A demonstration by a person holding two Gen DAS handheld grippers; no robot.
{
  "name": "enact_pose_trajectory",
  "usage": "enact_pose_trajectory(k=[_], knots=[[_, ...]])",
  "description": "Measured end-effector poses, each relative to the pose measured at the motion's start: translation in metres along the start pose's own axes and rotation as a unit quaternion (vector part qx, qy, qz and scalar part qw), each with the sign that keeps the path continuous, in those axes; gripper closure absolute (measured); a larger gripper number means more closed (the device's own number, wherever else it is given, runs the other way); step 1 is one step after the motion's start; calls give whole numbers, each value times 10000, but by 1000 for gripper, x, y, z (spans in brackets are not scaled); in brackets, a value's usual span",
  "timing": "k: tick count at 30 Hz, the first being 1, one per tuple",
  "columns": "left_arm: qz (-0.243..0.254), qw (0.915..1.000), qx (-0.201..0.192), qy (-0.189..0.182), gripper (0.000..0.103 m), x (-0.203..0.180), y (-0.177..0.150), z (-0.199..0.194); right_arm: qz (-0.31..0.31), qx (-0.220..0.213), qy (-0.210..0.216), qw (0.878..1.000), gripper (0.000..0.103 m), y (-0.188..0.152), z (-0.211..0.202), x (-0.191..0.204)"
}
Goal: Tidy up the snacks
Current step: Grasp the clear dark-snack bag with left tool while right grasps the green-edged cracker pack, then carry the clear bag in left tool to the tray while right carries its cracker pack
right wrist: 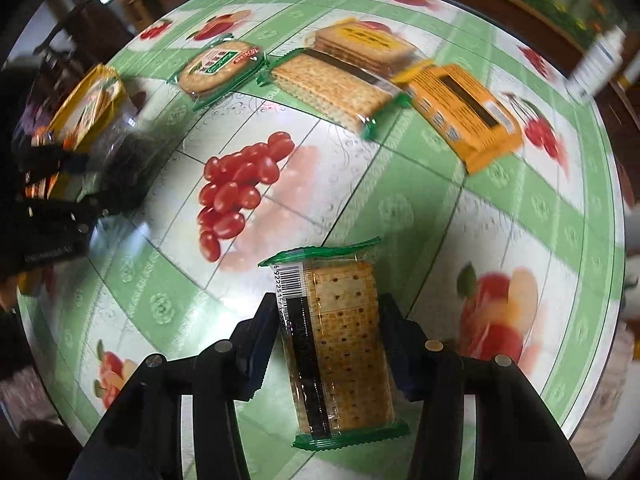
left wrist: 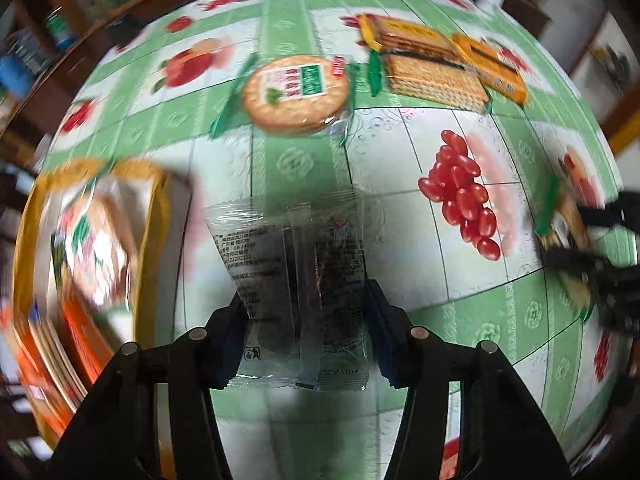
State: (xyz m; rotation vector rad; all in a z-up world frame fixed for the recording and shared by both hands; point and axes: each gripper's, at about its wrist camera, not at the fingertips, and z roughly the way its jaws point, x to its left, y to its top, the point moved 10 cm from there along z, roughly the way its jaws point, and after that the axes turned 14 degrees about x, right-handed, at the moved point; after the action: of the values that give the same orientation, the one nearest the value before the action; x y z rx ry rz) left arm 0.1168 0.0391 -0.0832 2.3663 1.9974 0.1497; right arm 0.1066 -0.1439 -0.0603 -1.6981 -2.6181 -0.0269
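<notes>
Left gripper (left wrist: 306,332): I had its jaws closed on a clear-wrapped dark snack packet (left wrist: 296,280), pads on both of its side edges, held above the tablecloth (left wrist: 400,140).
Right gripper (right wrist: 328,340): clamped on a green-edged square cracker pack (right wrist: 340,344), barcode end pointing away from me; I judged it lifted off the table, though I could not be certain.
Yellow-rimmed basket (left wrist: 158,208): sat just left of my left gripper, and already held some packs, an orange one and a cracker one among them, blurred.
Done so far: I took those basket packs as sorted, and two more were in hand.
Still on the table: a round cracker pack (right wrist: 218,70), a long cracker pack (right wrist: 336,88), a stack of crackers with a yellow label (right wrist: 366,46) behind it, and an orange packet (right wrist: 464,116), all lying close together at the far side.
Left to do: I reckoned roughly half remained, namely delivering both held packs, then fetching those four.
</notes>
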Motion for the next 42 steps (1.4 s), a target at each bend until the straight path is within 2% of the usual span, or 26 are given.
enact_pose_trajectory(k=[8,15,19,27,32,35,42], knots=[[-483,9977,-369,-296,51,-11,-57,-15,290,-97,458,9985,52,-41,-14,33],[-284,9980,-443,-341,51,-13,-92,-21,474,-2,787,9958,53,-73,-7,60],[-229,9976,-554,-333,51,-6,-100,-30,485,-12,940,9944,53,-75,-12,80],[-337,9961,-696,-426,50,20,-112,-49,328,-165,1131,9929,53,-57,-30,124],[-561,9938,-814,-504,50,49,-112,-65,123,-346,1244,9916,54,-30,-46,166],[-736,9919,-933,-445,50,77,-107,-79,3,-454,1295,9905,54,-13,-56,185],[-1346,9830,-1229,-206,50,164,-76,-108,-196,-865,1434,9857,54,59,-83,231]])
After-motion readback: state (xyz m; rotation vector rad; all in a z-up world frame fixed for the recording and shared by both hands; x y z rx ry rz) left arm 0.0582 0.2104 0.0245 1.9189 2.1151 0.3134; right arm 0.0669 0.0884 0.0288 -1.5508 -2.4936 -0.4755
